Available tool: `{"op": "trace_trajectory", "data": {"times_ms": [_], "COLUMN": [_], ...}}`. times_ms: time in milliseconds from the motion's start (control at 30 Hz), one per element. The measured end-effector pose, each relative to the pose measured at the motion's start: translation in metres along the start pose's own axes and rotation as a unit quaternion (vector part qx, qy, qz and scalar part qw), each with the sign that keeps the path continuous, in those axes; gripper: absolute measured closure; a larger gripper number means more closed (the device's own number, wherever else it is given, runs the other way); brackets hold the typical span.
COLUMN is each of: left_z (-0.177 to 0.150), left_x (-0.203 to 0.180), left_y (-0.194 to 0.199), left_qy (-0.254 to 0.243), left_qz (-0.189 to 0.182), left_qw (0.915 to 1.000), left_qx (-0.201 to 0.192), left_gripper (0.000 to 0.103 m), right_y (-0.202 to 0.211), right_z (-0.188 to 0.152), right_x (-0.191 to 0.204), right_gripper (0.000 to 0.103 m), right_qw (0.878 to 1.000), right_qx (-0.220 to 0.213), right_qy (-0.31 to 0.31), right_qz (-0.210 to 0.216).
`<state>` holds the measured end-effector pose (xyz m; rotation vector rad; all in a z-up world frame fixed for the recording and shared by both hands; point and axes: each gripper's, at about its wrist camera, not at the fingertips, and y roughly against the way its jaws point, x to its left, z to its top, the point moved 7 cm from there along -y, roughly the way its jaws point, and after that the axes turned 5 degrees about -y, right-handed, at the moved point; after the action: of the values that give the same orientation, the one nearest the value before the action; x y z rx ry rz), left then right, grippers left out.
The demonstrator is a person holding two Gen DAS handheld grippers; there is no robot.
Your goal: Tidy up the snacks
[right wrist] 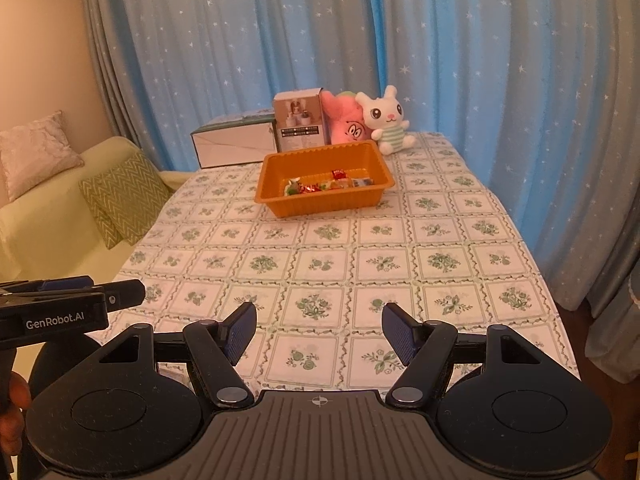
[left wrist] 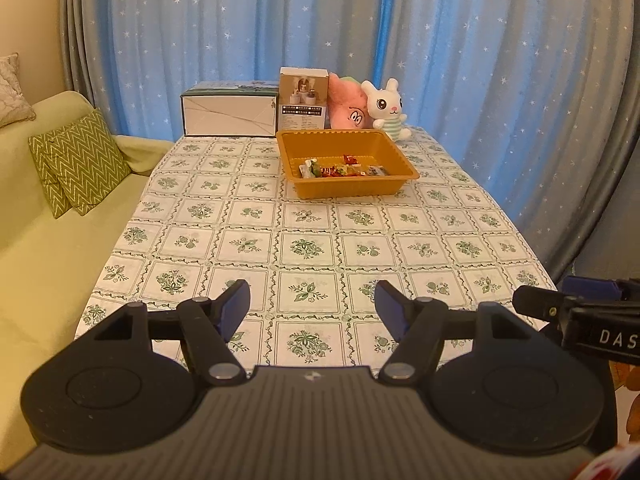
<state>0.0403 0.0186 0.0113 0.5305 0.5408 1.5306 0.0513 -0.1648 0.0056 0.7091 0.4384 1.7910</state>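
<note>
An orange plastic tray stands at the far middle of the table and holds several small wrapped snacks. It also shows in the right wrist view with the snacks inside. My left gripper is open and empty, low over the near table edge, far from the tray. My right gripper is open and empty, also over the near edge. Each gripper shows at the side of the other's view, the right and the left.
The table has a green floral cloth. Behind the tray stand a white box, a small product carton, a pink plush and a white bunny plush. A green sofa with cushions is at the left. Blue curtains hang behind.
</note>
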Motion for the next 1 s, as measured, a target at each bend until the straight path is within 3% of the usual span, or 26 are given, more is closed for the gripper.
{"op": "trace_trajectory", "data": {"times_ms": [1000], "left_z": [-0.0008], "left_x": [-0.0085], "left_y": [0.0040], "left_qy": [-0.013], "left_qz": [-0.004], "left_qw": [0.9999], "left_qx": [-0.006], "left_gripper": [0.036], "right_y": [0.0063], "right_z": [0.0023], "right_x": [-0.0006], "right_gripper": [0.034], "right_qw": [1.000], "right_qx": [-0.004], "right_qy": [0.001], "right_qz": [-0.004]}}
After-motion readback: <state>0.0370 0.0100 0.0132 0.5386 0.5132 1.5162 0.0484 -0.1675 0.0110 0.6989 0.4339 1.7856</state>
